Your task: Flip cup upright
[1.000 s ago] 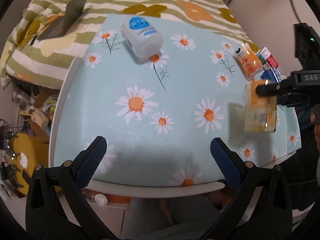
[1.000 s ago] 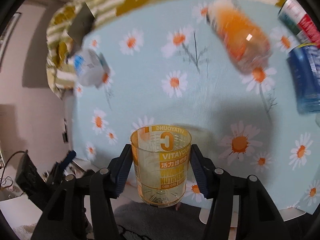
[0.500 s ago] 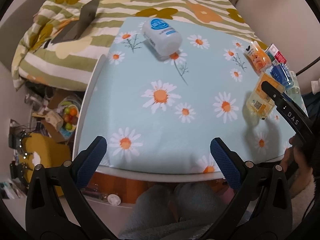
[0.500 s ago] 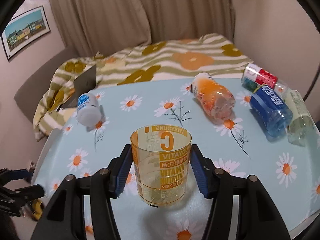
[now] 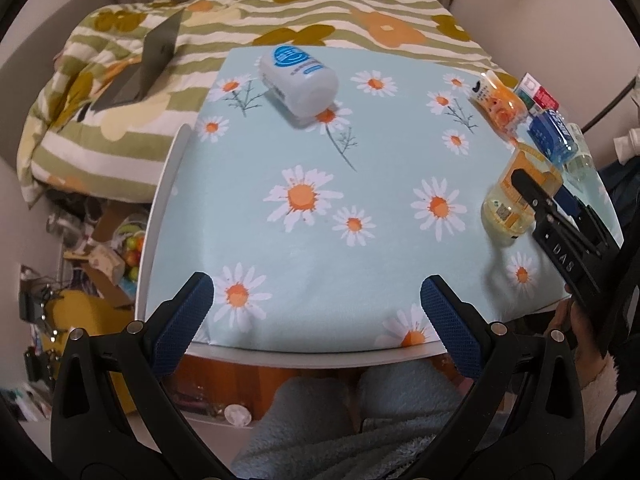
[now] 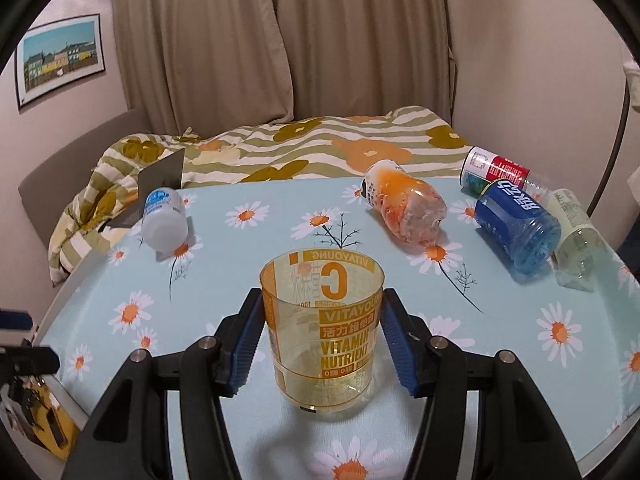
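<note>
The right claw [image 6: 322, 344] has its blue pads against both sides of the cup [image 6: 322, 324], clamped on it around the lower half. The cup stands mouth up, base apparently on the surface [image 6: 248, 272] close to the near edge, toward the right side as the left wrist view shows it [image 5: 516, 196]. A shadow lies directly under the base, so it looks set down, though a slight gap cannot be ruled out.

The left claw [image 5: 316, 312] hangs over the near edge with its jaws wide apart, holding nothing and well away from the cup.

Judging by this, the flip itself is done and the step in hand is the release. The next move calls for easing the right claw's pads apart evenly, so neither one drags the light plastic wall sideways, then drawing the claw straight back toward the near edge without clipping the rim.

Other things lie on their sides further back: a white bottle [image 6: 164, 220] near the far left corner, an orange bottle [image 6: 404, 204] toward the far edge, and a blue bottle [image 6: 516, 224] by the right edge. None is close enough to hinder the withdrawal.
</note>
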The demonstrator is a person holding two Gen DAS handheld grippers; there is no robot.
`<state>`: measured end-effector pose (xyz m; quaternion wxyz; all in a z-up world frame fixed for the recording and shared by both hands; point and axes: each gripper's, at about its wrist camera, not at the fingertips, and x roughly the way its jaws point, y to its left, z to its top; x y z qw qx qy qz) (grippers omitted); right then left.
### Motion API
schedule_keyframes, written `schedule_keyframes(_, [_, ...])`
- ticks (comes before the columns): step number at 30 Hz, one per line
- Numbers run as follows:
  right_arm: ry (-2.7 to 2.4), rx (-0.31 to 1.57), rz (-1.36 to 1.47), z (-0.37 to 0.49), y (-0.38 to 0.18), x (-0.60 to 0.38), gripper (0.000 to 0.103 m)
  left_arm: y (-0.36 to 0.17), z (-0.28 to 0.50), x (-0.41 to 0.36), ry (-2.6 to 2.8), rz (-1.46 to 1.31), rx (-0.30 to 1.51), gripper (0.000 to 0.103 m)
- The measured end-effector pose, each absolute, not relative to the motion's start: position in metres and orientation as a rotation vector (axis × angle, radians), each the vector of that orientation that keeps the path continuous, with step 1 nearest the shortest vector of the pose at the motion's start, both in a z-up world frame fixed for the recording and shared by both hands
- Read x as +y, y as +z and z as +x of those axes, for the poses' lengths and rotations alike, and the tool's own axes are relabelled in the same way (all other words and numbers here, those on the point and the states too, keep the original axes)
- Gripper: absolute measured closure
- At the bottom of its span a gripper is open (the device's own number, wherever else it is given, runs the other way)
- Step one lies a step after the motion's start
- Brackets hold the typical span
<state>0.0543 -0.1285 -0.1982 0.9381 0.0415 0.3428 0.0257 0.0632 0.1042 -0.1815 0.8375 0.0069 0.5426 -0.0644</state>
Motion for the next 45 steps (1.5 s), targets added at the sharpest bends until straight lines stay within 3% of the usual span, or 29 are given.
schedule_keyframes(24, [0.039,0.741,-0.003,0.037,-0.201,-0.113,0.047,-0.193,0.064,0.106,-0.148,-0.021,1.152,0.0])
schedule_keyframes(25, [0.043,0.746,0.002,0.037,-0.201,-0.114,0.042,-0.192,0.063,0.105,-0.147,-0.022,1.149,0.0])
schedule_keyframes(28, [0.056,0.741,0.027,0.037,-0.201,-0.117,0.006,-0.188,0.06,0.1,-0.137,-0.01,1.135,0.0])
schedule_keyframes(29, [0.061,0.736,0.033,0.037,-0.201,-0.118,0.0,-0.186,0.059,0.099,-0.133,-0.006,1.127,0.0])
schedule_keyframes(36, [0.097,0.755,0.06,0.03,-0.193,-0.128,0.0,-0.172,0.046,0.088,-0.1,0.003,1.081,0.0])
schedule_keyframes(45, [0.082,0.83,0.066,0.008,-0.12,-0.17,0.0,-0.111,0.017,0.054,-0.089,0.007,0.989,0.0])
